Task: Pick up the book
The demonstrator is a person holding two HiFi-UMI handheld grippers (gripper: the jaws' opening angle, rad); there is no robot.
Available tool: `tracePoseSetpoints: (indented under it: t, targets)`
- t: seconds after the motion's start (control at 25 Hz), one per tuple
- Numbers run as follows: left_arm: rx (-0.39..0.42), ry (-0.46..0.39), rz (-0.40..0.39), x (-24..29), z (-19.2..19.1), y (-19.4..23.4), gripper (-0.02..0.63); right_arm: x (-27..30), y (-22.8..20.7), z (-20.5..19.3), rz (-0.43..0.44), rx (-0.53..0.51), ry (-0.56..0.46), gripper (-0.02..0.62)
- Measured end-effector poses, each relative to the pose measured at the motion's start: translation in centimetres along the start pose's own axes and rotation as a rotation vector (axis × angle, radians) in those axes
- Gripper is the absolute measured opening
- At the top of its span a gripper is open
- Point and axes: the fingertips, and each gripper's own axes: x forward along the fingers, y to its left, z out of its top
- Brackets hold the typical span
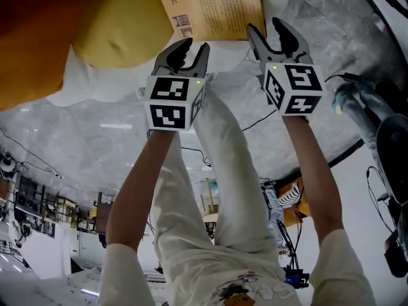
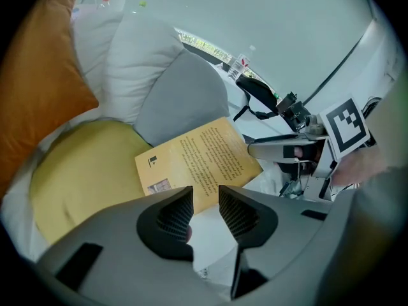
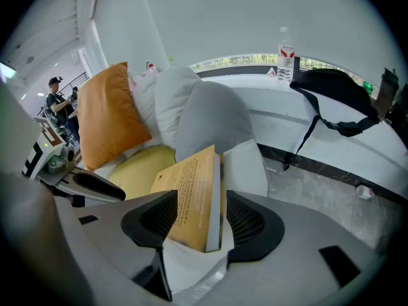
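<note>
right gripper (image 3: pixel 201 199): jaws stand wide apart, nearest its camera, with the lower corner of the book (image 3: pixel 191 190) between them; a gap shows between the page edge and the right-hand pad, and no pad is seen pressing on the book. left gripper (image 2: pixel 205 199): jaws apart with a narrow gap, nothing between them; the book (image 2: pixel 201 161) lies just beyond its tips. the book is a yellow-orange paperback, printed back cover up, lying tilted on white upholstery (image 3: pixel 252 164), one side against a yellow cushion (image 2: pixel 83 171) and its far corner near a grey cushion (image 2: pixel 182 94). a white cushion (image 2: pixel 137 62) stands beside the grey one and an orange cushion (image 3: pixel 105 113) stands further out, behind the yellow one. head view: both grippers are held out side by side and point down at the book (image 1: pixel 213 8), the left gripper (image 1: pixel 191 53) at its lower edge, the right gripper (image 1: pixel 271 37) at its lower right corner; each carries a marker cube (image 1: pixel 172 101) above the person's forearm. a grey marbled floor (image 1: pixel 95 132) lies under the person's light trousers (image 1: pixel 217 190). on the white ledge behind the seat, in the right gripper view, rest a black bag (image 3: pixel 338 91) and a water bottle (image 3: pixel 285 55).
</note>
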Motion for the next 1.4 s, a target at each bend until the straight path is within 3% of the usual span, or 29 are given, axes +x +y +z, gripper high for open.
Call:
tracePoseSetpoints:
  t: [0.28, 0.48, 0.76, 1.0, 1.4]
  targets:
    - [-0.012, -0.002, -0.003, 1.0, -0.3, -0.1, 0.115, 2.1, -0.7, -1.0, 0.039, 0.042, 0.031, 0.256]
    - [0.074, -0.005, -0.016, 1.5, -0.3, -1.0, 0.115, 3.4, -1.1, -1.4, 0.043, 0.055, 0.050, 0.256]
    - [0.032, -0.020, 0.009, 1.9, -0.6, -0.5, 0.115, 4.0, -0.8, -1.6, 0.061, 0.043, 0.059, 0.249]
    - [0.046, -0.014, 0.007, 1.7, -0.5, -0.9, 0.115, 2.8, -0.3, -1.4, 0.079, 0.071, 0.052, 0.214]
    - [0.020, -0.040, 0.018, -0.1, -0.7, 0.0, 0.115, 0.9, 3.3, 0.7, 0.195, 0.092, 0.015, 0.176]
